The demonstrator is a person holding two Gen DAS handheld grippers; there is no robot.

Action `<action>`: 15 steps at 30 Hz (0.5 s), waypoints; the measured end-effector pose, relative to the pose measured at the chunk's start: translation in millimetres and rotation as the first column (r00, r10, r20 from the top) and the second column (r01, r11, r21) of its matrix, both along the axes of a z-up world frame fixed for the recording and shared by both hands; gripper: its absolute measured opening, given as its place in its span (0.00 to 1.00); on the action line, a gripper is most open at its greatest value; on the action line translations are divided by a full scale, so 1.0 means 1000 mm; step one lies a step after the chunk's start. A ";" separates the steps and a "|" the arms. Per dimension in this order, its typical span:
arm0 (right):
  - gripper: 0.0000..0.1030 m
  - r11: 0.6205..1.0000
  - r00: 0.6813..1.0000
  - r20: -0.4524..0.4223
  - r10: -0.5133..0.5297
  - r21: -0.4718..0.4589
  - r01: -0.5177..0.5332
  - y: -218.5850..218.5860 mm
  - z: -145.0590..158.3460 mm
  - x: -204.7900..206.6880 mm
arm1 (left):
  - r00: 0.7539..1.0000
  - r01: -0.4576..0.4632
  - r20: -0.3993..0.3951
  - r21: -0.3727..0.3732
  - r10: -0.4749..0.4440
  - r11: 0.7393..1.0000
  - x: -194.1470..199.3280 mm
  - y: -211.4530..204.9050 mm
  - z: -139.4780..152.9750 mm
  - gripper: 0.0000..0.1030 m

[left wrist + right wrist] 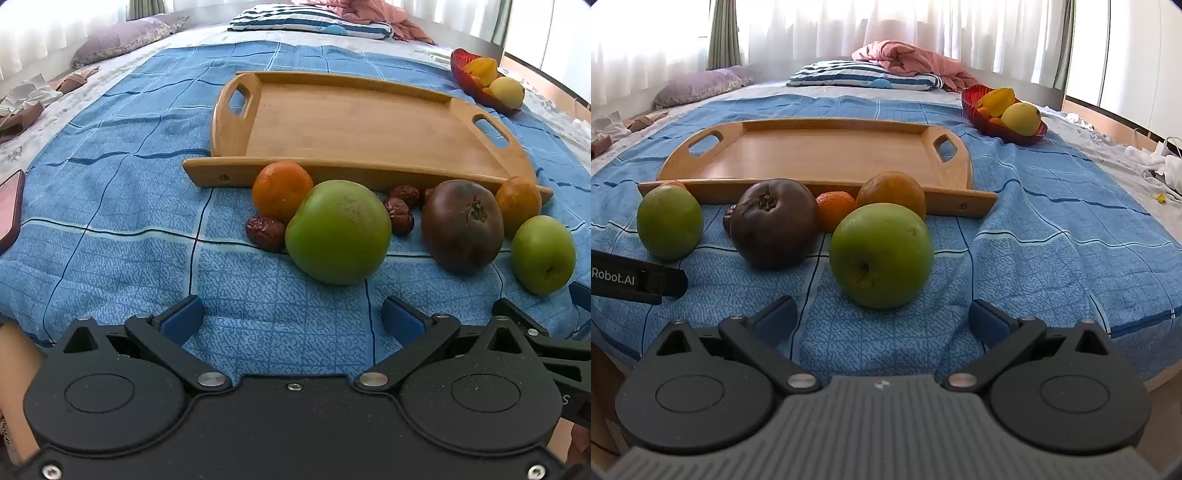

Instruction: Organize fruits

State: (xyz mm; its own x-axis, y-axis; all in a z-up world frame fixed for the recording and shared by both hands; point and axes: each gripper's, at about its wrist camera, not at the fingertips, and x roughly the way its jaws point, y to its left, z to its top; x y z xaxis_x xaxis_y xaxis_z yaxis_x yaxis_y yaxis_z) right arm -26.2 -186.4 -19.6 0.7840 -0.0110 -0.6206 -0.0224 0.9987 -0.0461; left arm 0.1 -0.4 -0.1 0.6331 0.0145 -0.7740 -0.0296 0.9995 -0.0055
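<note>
Both the left hand-held gripper (291, 314) and right hand-held gripper (882, 314) gape wide, holding nothing, each just short of a green apple (338, 232)

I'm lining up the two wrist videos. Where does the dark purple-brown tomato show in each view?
Left wrist: dark purple-brown tomato right of centre, between two green apples.
Right wrist: left of centre, again between the apples.
Shared landmark: the wooden handled tray lies just behind it in both.

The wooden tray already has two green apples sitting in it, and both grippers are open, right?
Not quite. The wooden tray holds nothing; both green apples lie on the blue blanket in front of it, as the right wrist view shows. Both grippers are open.
</note>
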 end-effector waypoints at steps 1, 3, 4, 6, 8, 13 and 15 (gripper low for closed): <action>1.00 1.000 1.000 -0.001 0.000 -0.002 0.000 0.000 0.000 0.000 | 1.000 0.000 0.006 0.002 0.000 1.000 0.000 0.000 0.000 1.00; 1.00 1.000 1.000 0.000 0.000 -0.004 0.000 0.000 0.000 0.000 | 1.000 0.000 0.005 0.000 0.000 1.000 0.000 -0.001 0.000 1.00; 1.00 1.000 1.000 0.000 0.000 -0.004 0.000 0.000 0.000 0.000 | 1.000 0.000 0.005 0.000 0.000 1.000 -0.001 -0.001 0.000 1.00; 1.00 1.000 1.000 -0.002 0.000 -0.005 0.000 0.001 0.000 0.000 | 1.000 0.000 0.004 -0.002 0.000 1.000 -0.001 -0.001 0.000 1.00; 1.00 1.000 1.000 -0.001 0.000 -0.006 0.000 0.001 0.000 0.000 | 1.000 0.000 0.006 -0.002 0.000 1.000 -0.001 -0.001 0.001 1.00; 1.00 1.000 1.000 0.001 0.002 -0.004 -0.002 -0.001 0.001 0.000 | 1.000 0.000 0.000 -0.004 0.000 1.000 0.000 0.000 0.000 1.00; 1.00 1.000 1.000 -0.002 0.000 -0.008 0.000 0.001 0.000 0.000 | 1.000 -0.001 0.000 -0.005 0.001 1.000 0.000 0.000 0.000 1.00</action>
State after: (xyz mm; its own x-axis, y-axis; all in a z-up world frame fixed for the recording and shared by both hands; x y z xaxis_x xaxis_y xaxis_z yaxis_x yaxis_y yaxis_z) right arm -26.5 -185.5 -19.4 0.7830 -0.0163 -0.6218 -0.0223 0.9983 -0.0543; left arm 0.4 -0.8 0.3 0.6330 0.0109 -0.7741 -0.0303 0.9995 -0.0107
